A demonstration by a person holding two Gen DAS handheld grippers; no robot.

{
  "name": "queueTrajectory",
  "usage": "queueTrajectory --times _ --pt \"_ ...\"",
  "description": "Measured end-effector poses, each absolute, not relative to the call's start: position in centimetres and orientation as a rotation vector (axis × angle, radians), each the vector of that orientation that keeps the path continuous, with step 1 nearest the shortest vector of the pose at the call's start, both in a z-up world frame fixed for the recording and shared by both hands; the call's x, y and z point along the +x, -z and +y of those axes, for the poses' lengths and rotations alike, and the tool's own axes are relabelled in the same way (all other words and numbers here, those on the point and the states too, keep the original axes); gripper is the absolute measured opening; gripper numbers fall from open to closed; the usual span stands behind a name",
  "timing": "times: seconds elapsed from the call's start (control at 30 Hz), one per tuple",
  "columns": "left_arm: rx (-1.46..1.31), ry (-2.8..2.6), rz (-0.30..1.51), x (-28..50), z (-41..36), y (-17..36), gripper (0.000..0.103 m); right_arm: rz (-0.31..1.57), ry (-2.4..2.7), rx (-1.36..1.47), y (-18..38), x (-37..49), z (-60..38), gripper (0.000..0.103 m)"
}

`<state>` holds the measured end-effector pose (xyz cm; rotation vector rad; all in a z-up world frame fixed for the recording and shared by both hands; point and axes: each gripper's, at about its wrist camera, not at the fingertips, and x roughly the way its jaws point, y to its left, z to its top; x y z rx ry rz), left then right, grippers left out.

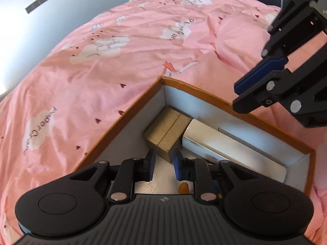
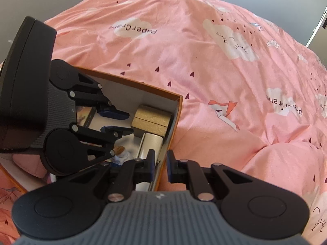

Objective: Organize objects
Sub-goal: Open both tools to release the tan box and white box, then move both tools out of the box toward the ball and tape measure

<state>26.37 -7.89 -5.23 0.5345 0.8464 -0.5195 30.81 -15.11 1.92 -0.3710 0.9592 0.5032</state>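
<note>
While sitting open on a pink bedspread [image 1: 85,65], an orange-walled cardboard box [image 1: 130,110] is serving as the landmark for two handheld grippers. Nearest the lens in the left wrist view, the left gripper [image 1: 163,166] is hanging inside the box with its two blue-padded fingers parted and nothing between them, their tips just short of a gold box [image 1: 166,130]. That gold box is lying in the far corner of the orange box, touching a white carton [image 1: 220,143] that is running along the long wall; a second, slimmer white carton [image 1: 255,138] is lying just beyond it against that wall. One small orange object [image 1: 183,187] is showing on the box floor beneath the left gripper, too blurred to identify.

Across the box's long wall, the right gripper [image 2: 159,168] is straddling the rim [image 2: 163,163], one finger inside and one outside, its fingers apart and not pressing the cardboard. Seen from the left wrist, the same gripper [image 1: 241,94] is hovering over the far rim.

Only the right wrist view is showing a small teddy-like toy [image 2: 119,150] and a dark picture card or booklet [image 2: 84,115] on the box floor, both partly hidden behind the left gripper's body. Beyond the box, the cloud-printed bedspread is filling both views, with a grey wall [image 1: 24,30] farthest away.
</note>
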Motion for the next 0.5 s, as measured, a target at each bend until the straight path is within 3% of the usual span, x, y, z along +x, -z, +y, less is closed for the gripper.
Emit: queueTrajectory --times 0.4,0.5 --pt "0.310 0.447 0.731 14.4 -4.3 -4.3 0.025 0.800 -0.523 -0.135 -6.5 20.2 -17.4 0.013" --pt "0.239 0.456 0.758 11.3 -3.8 -4.4 0.025 0.769 -0.525 -0.045 -6.6 17.2 -18.0 0.022"
